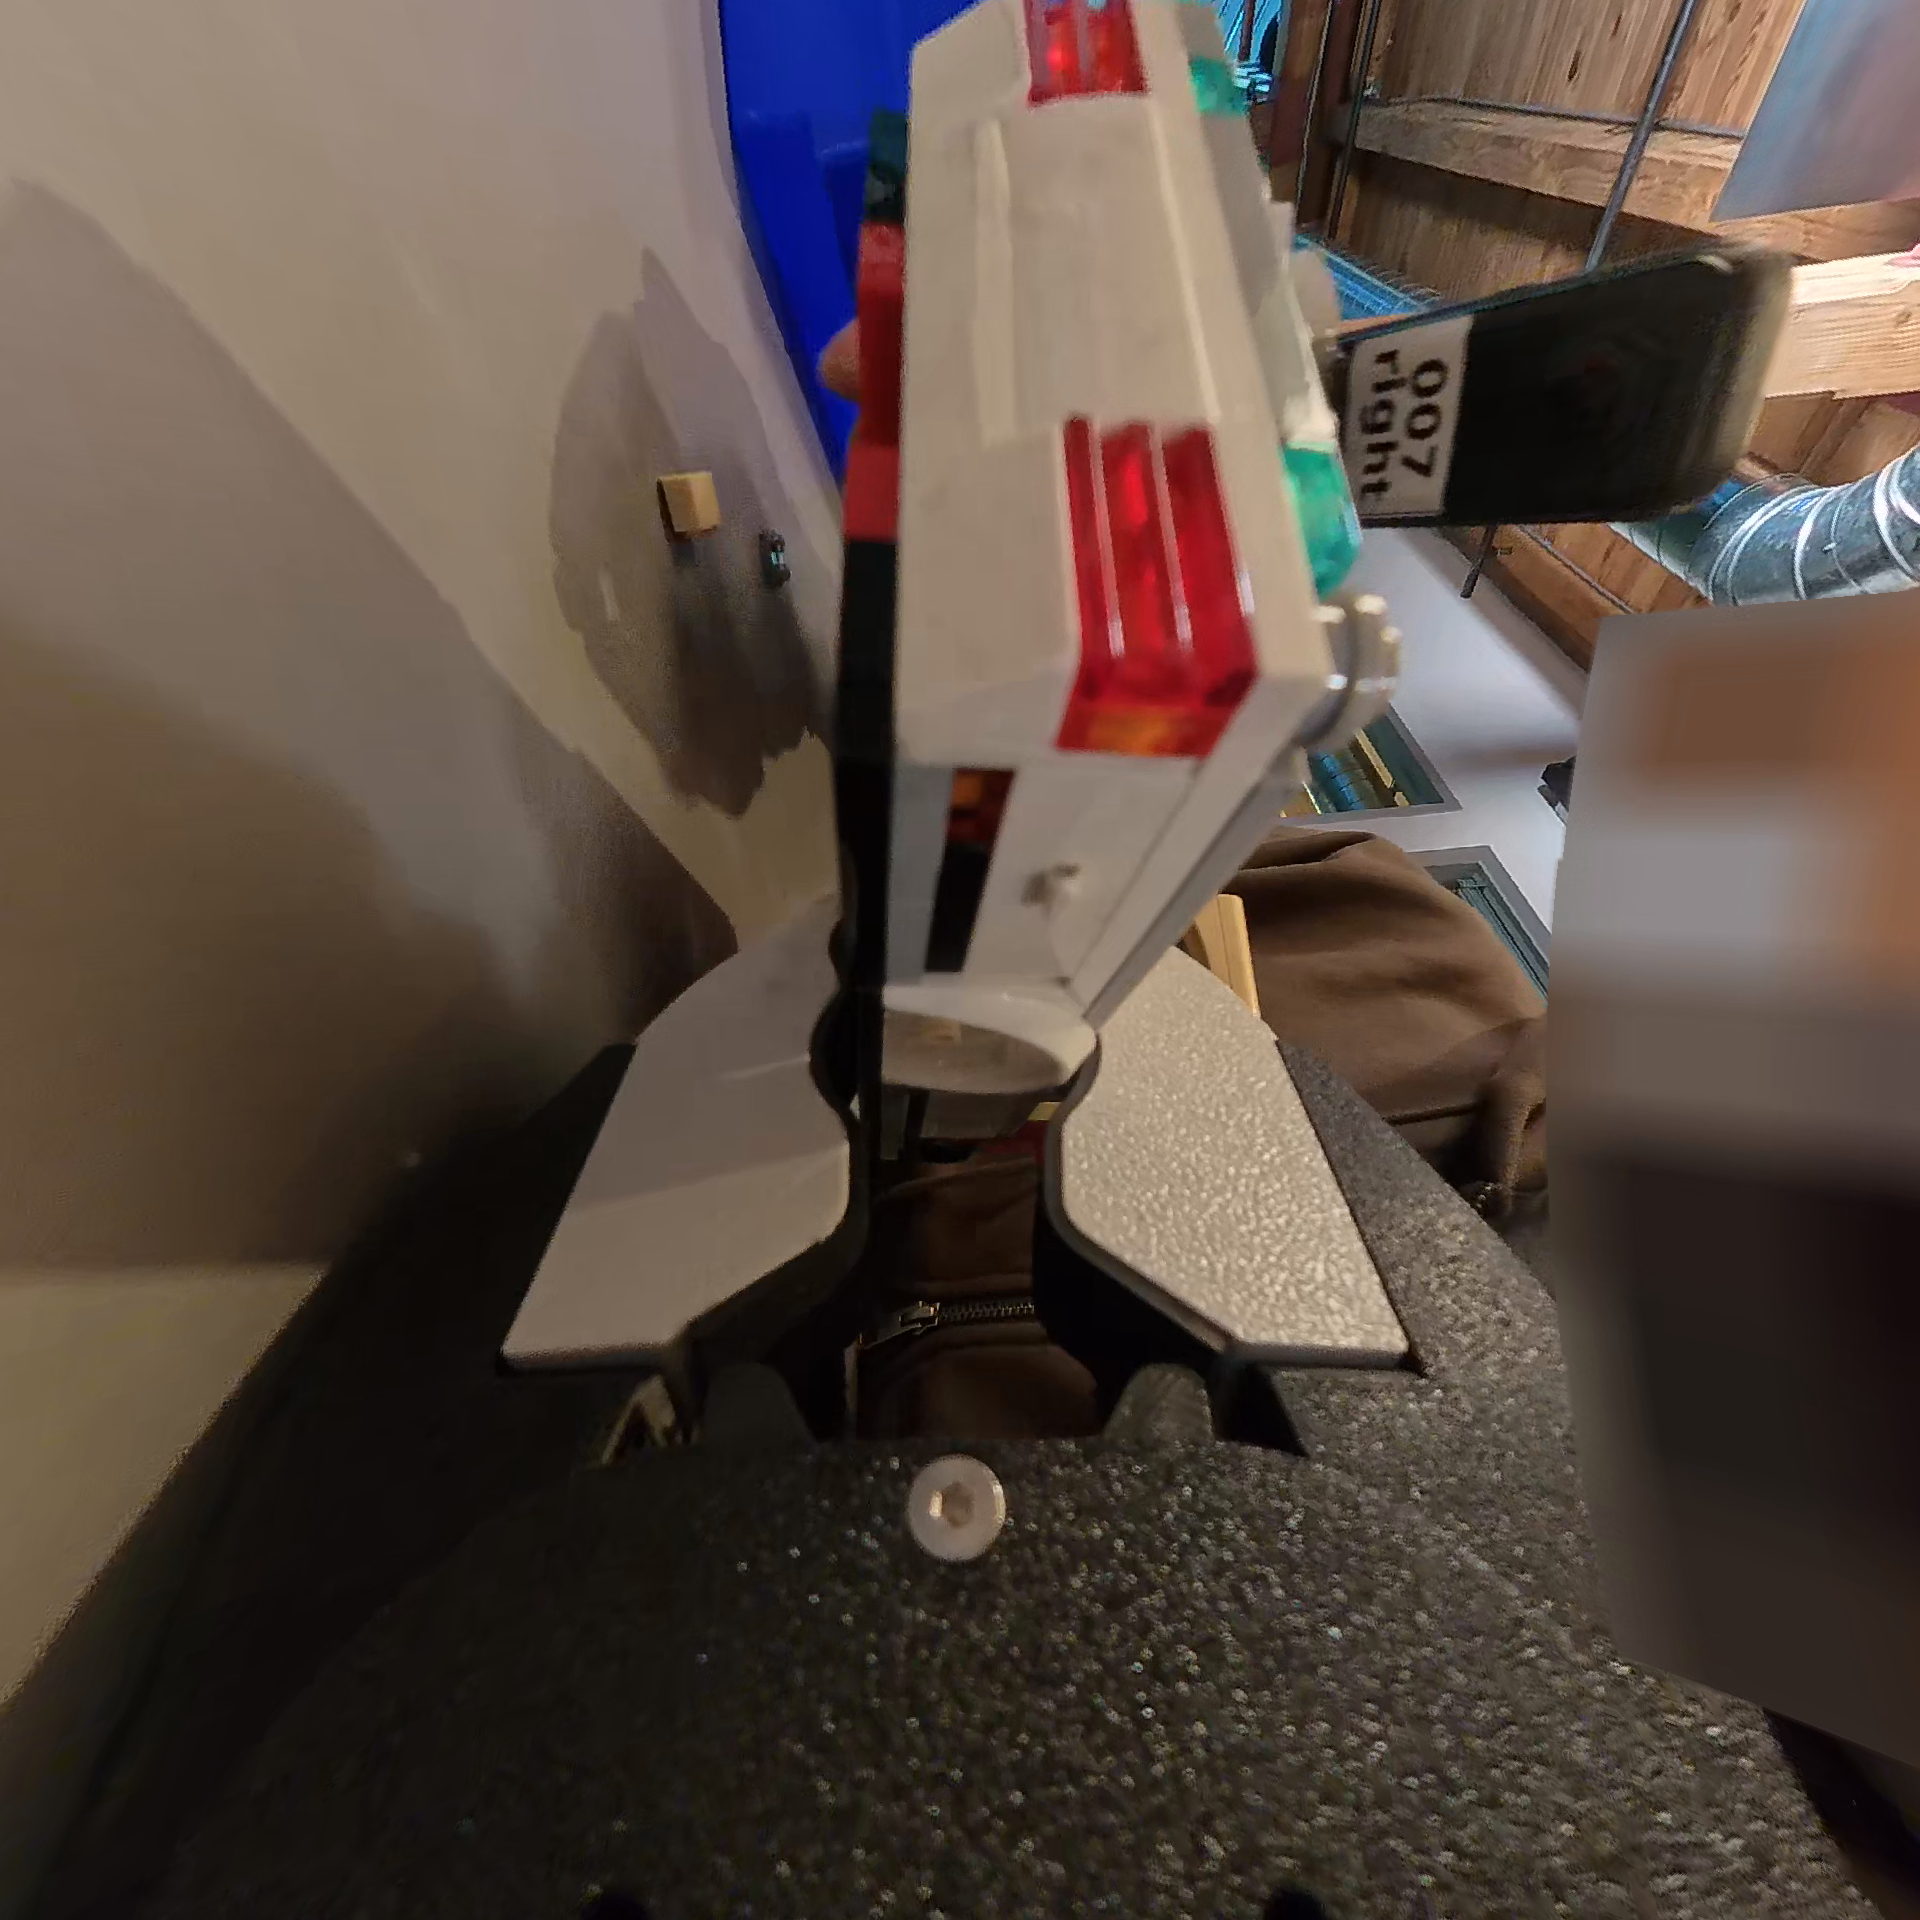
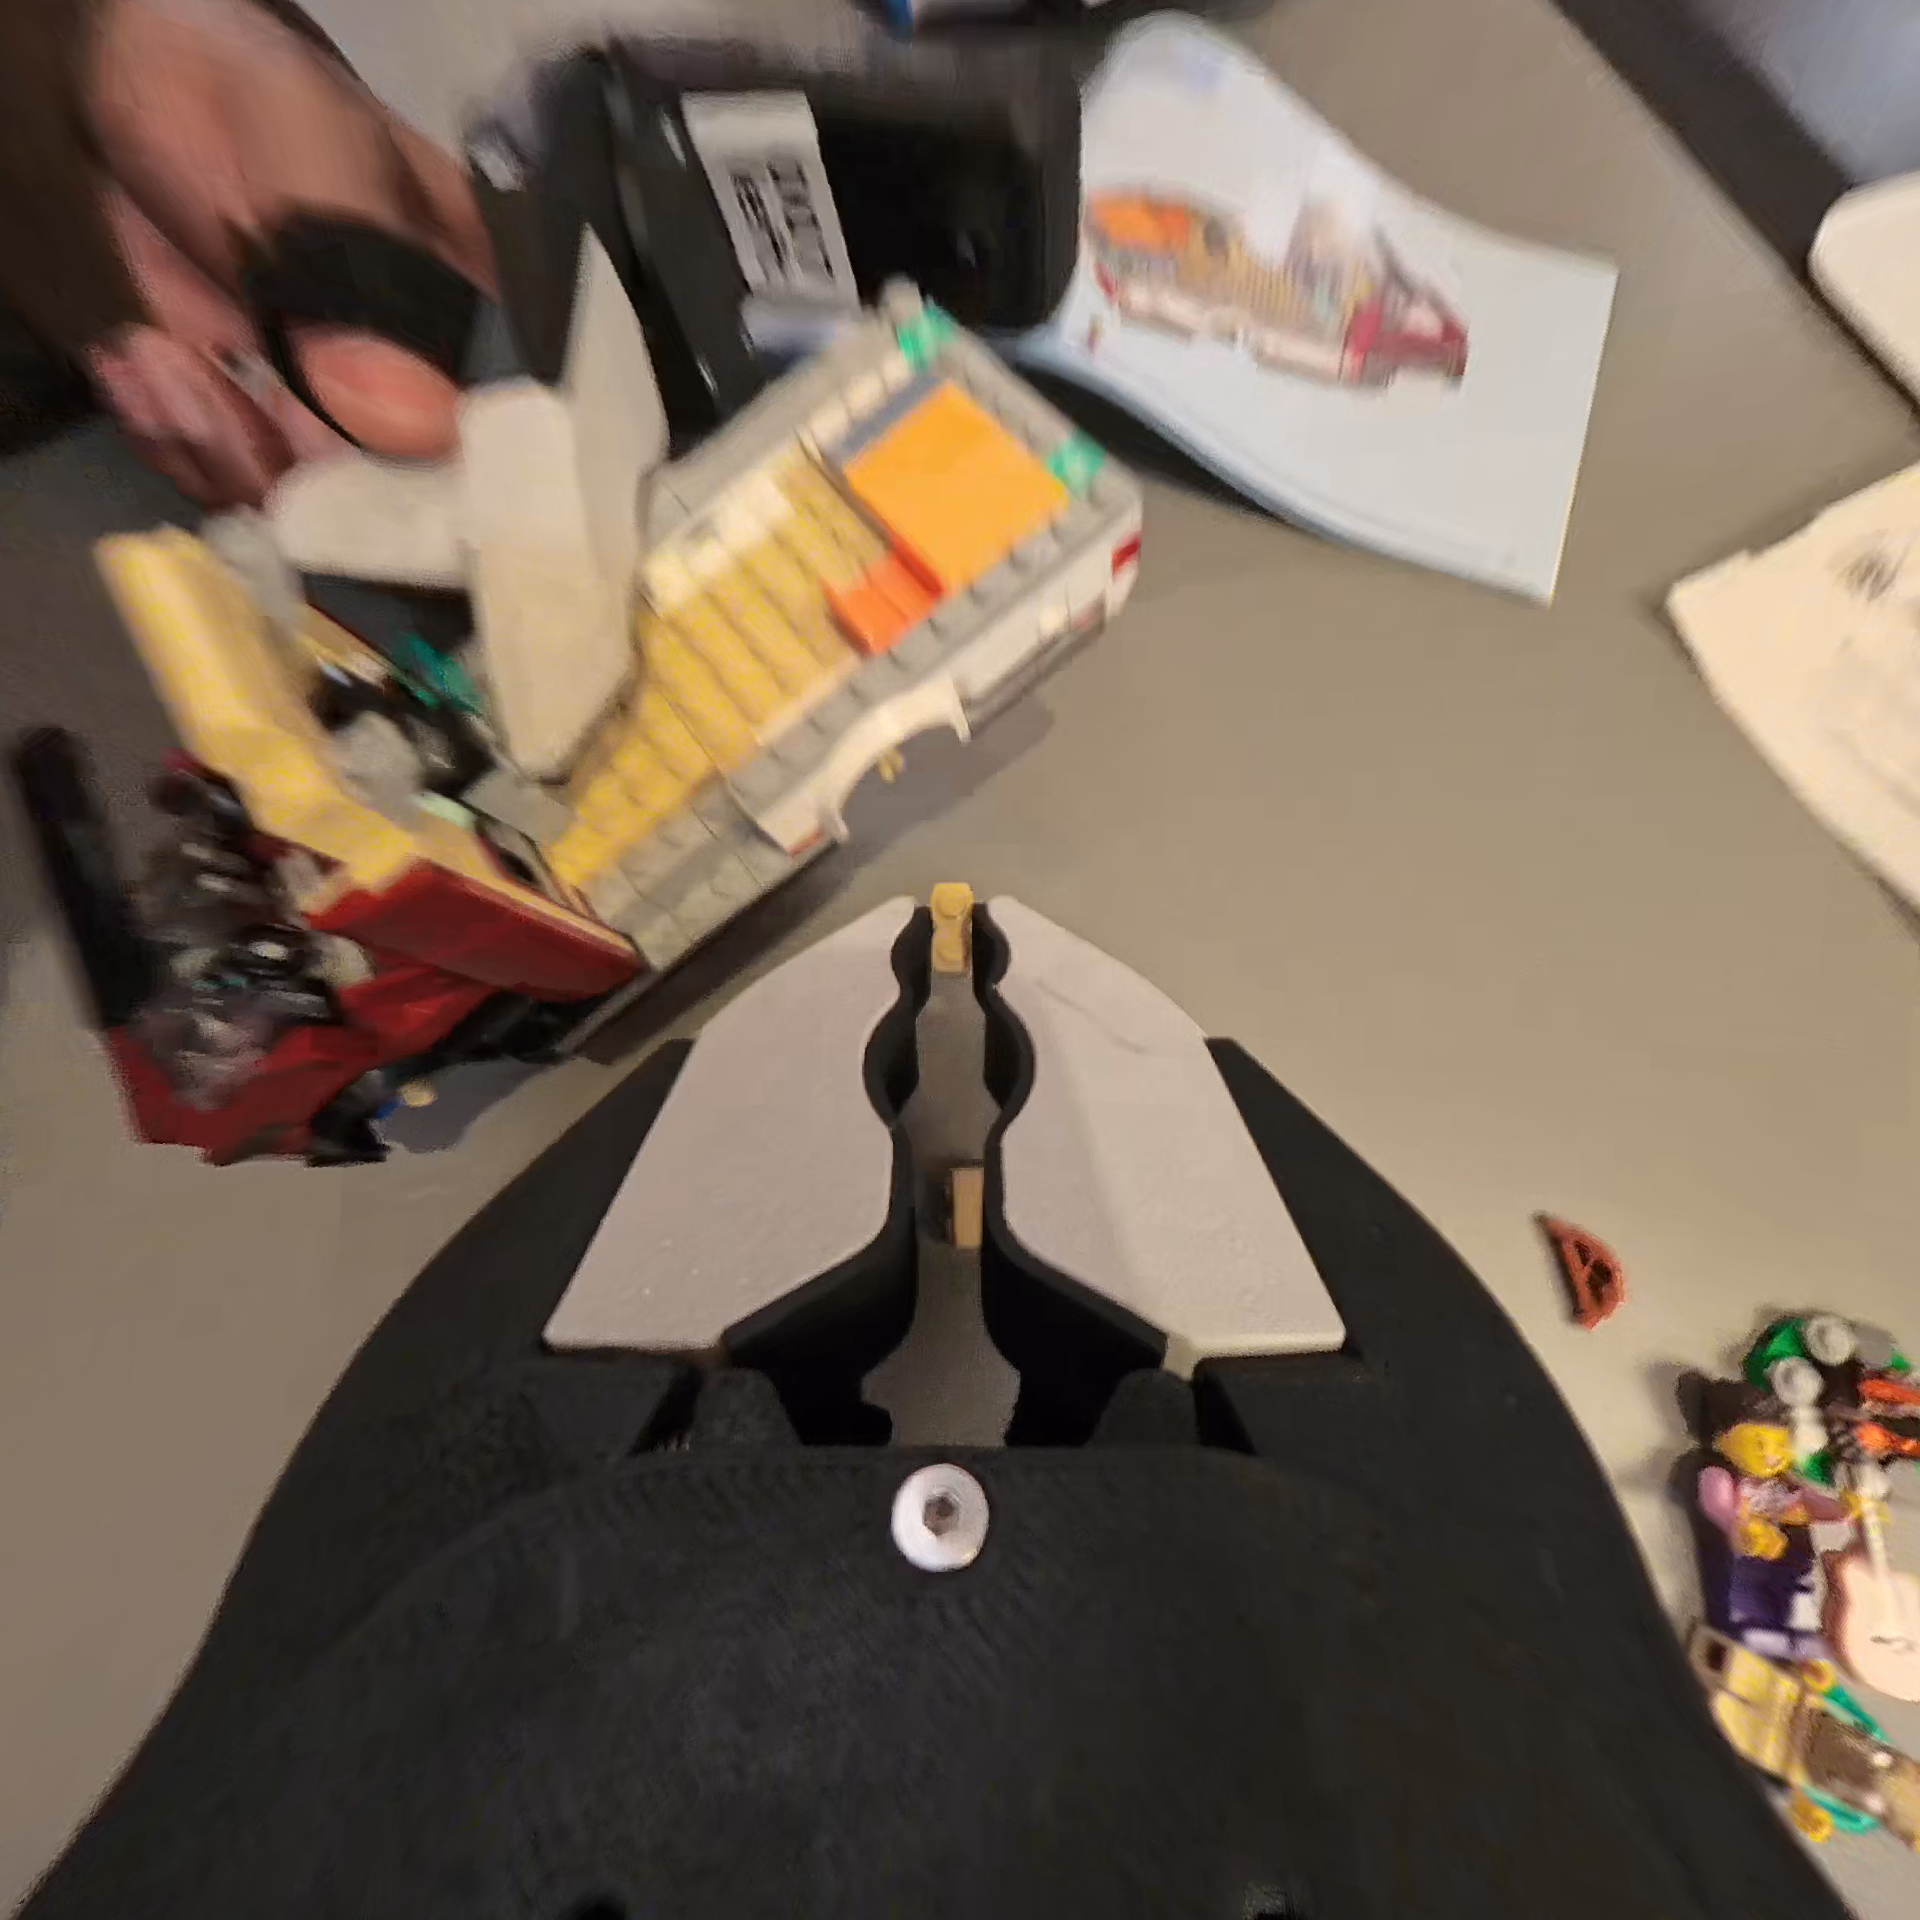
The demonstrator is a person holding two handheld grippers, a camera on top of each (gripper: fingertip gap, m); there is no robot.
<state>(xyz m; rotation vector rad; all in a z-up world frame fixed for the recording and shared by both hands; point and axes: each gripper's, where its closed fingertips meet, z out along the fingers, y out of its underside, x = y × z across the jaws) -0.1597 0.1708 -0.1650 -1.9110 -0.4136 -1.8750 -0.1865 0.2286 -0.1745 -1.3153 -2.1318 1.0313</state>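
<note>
Your left gripper (image 1: 961,1049) is clamped on a large grey, red and tan toy-brick vehicle (image 1: 1081,499), its pale fingers (image 1: 1195,1122) closed around a round grey part at one end. That hold tips the model up on end, so its long grey side with clear red panels rises ahead of you. It appears lifted off the grey table (image 2: 1351,883).

Your right gripper (image 2: 951,930) pinches a small tan toy-brick plate (image 2: 951,925) right at the fingertips, studs facing you, so most of the piece sticks out. It hovers just beside the vehicle's (image 2: 727,623) grey lower edge, near the wheel arch.

A second tan piece (image 2: 964,1205) lies on the table beneath that gripper. A pale blue instruction booklet (image 2: 1351,343) lies toward the far edge. Toy figures (image 2: 1808,1538) and a small brown curved piece (image 2: 1584,1273) lie toward the right edge. White paper (image 2: 1829,707) lies farther back on that side. The table's middle, between model and figures, gives you open room.
</note>
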